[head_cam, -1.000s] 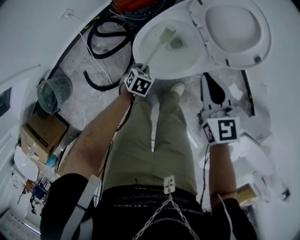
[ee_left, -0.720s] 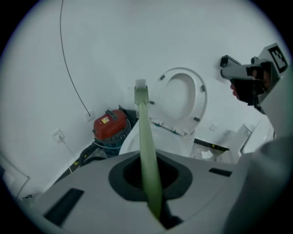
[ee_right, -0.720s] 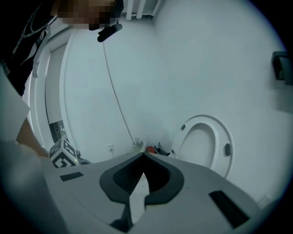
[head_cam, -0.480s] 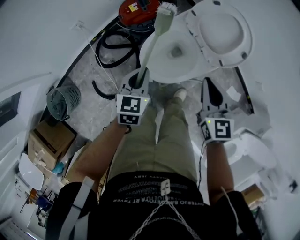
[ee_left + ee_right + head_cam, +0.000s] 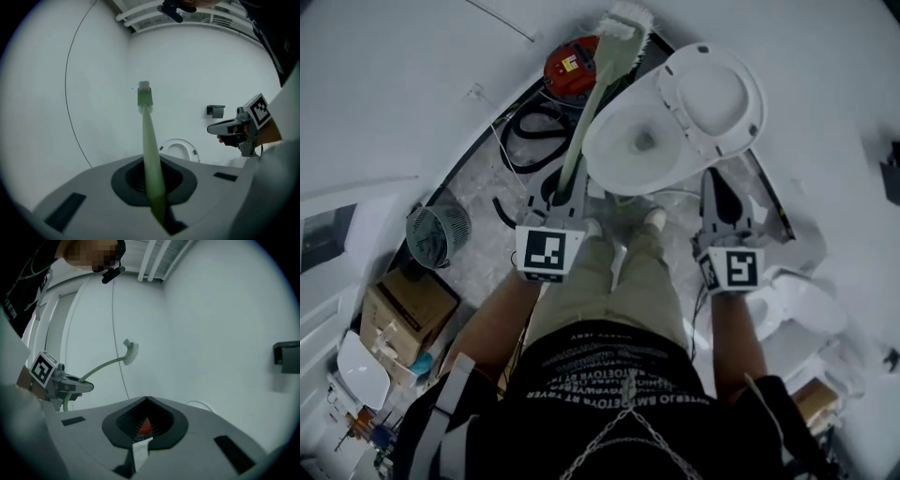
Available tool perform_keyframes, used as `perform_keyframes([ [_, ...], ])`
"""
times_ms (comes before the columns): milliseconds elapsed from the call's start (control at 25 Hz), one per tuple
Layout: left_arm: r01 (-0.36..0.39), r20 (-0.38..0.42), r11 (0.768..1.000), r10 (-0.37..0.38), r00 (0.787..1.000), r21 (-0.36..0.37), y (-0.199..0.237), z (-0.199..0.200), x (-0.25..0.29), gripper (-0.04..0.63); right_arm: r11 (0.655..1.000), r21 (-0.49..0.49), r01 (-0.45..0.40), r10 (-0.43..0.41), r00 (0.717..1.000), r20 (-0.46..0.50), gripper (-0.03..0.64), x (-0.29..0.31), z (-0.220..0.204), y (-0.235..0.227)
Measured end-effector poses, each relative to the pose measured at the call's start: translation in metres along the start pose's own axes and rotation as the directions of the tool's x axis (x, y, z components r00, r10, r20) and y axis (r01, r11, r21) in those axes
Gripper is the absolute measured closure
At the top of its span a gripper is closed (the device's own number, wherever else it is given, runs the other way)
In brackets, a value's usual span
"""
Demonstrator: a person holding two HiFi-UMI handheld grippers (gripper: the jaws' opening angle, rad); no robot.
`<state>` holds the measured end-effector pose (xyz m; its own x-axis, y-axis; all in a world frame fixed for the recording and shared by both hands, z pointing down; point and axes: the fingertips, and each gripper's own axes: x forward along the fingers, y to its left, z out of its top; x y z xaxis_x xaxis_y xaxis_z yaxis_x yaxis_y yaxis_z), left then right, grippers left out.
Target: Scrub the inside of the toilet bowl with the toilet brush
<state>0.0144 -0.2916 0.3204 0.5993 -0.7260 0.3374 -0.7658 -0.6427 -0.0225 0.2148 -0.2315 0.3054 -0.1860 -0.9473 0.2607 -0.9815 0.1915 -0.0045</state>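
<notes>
My left gripper [image 5: 567,183] is shut on the pale green handle of the toilet brush [image 5: 592,94]. The brush points up and away, and its white bristle head [image 5: 623,23] is in the air beyond the bowl, near the wall. The left gripper view shows the handle [image 5: 150,150] running out of the jaws to the head [image 5: 144,96]. The white toilet bowl [image 5: 600,141] stands ahead of the person's feet with its seat and lid [image 5: 712,89] raised. To the bowl's right my right gripper [image 5: 719,211] hangs shut and holds nothing [image 5: 146,420].
A red appliance [image 5: 572,64] and a black hose [image 5: 525,131] lie left of the toilet. A mesh wastebasket [image 5: 436,234] and a cardboard box [image 5: 405,314] stand further left. White fittings [image 5: 797,305] crowd the floor at right. A dark holder [image 5: 286,357] hangs on the wall.
The brush head was down in the bowl a second ago. The left gripper has lifted it out and swung it up over the far rim. The right gripper has hardly moved.
</notes>
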Motion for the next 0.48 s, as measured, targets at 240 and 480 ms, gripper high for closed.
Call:
perform_keyframes([
  [240,0.007,0.050,1.000,-0.007,0.999,0.003,0.004,0.059,-0.020,0.595,0.999,-0.035,0.012,-0.011,0.999,0.049,0.614,-0.026,0.052,0.004],
  [480,0.022,0.093,1.000,-0.022,0.995,0.000,0.009,0.092,-0.037,0.595,0.995,-0.095,0.007,-0.002,0.998,0.056,0.614,-0.038,0.090,0.023],
])
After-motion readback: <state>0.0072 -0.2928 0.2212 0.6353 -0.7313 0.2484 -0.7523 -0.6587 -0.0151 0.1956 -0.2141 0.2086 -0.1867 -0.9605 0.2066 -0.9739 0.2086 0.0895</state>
